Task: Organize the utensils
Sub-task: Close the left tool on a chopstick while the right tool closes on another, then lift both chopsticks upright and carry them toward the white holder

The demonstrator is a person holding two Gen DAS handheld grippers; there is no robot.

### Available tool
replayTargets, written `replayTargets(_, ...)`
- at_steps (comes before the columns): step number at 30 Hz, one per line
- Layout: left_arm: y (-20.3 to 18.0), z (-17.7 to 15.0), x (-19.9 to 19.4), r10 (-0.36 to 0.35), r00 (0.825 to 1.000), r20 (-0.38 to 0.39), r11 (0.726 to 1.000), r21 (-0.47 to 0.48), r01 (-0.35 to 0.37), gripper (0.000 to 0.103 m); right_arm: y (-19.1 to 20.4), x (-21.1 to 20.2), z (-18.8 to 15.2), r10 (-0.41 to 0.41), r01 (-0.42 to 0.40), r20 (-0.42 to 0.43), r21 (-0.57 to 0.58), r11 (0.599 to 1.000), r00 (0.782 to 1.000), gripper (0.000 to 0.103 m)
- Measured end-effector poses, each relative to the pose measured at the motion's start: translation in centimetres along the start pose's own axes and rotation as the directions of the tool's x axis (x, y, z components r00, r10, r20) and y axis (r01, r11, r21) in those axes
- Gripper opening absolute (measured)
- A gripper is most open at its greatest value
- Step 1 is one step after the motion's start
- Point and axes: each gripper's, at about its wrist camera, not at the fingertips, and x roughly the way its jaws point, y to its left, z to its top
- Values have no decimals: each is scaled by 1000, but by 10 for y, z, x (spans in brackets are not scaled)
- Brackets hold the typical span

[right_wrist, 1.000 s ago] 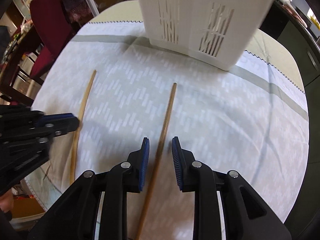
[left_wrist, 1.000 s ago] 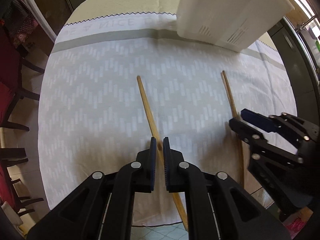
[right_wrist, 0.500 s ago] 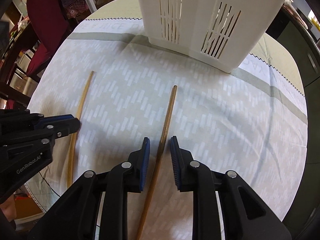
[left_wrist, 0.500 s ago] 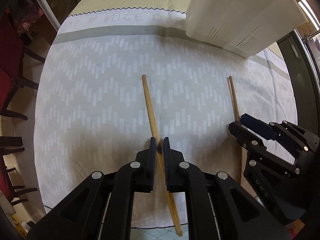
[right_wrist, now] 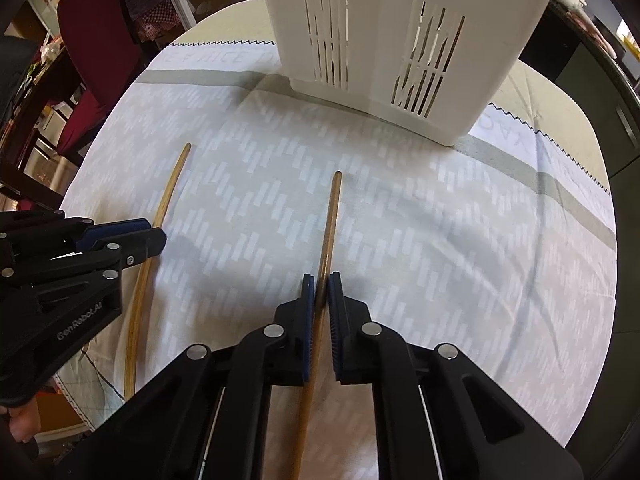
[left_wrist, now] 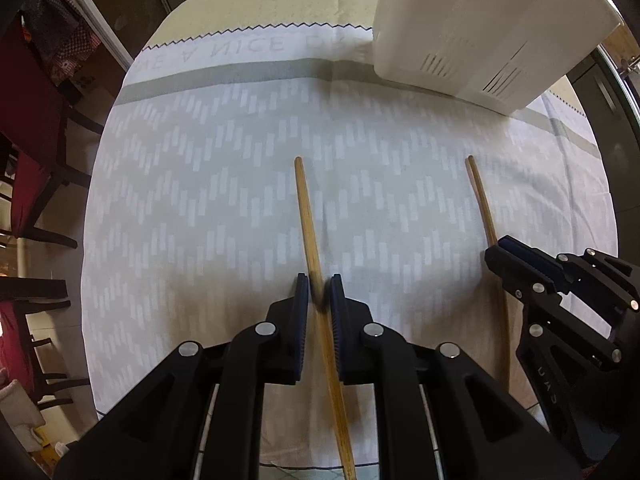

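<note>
Two wooden chopsticks lie over a white patterned cloth [left_wrist: 200, 200]. My left gripper [left_wrist: 319, 292] is shut on the left chopstick [left_wrist: 306, 208], gripping its middle. My right gripper [right_wrist: 321, 290] is shut on the right chopstick [right_wrist: 331, 208]. Each gripper shows in the other's view: the right one [left_wrist: 516, 252] over the right chopstick [left_wrist: 480, 196], the left one [right_wrist: 140, 234] over the left chopstick [right_wrist: 168, 196]. A white slotted utensil holder [right_wrist: 400, 40] stands at the far side, also in the left wrist view [left_wrist: 480, 20].
The round table edge [left_wrist: 104, 360] drops off close behind both grippers. Red-cushioned chairs [left_wrist: 28, 128] stand to the left of the table. A dark cabinet [left_wrist: 612, 128] is to the right.
The right gripper's jaws have closed onto the right chopstick. The left gripper has stayed shut on its chopstick, and both views have moved a little closer to the holder.
</note>
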Motion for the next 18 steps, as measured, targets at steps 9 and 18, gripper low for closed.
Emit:
replayTargets(9, -30, -4, -10, -4, 992, 126, 999, 45, -2, 7, -25, -30, -24, 53, -63, 109, 85, 994, 993, 7)
replayTargets(18, -12, -32, -86, -82, 926, 370, 996, 61, 64, 6, -58, -115, -79, 89, -177, 403, 187, 966, 911, 7)
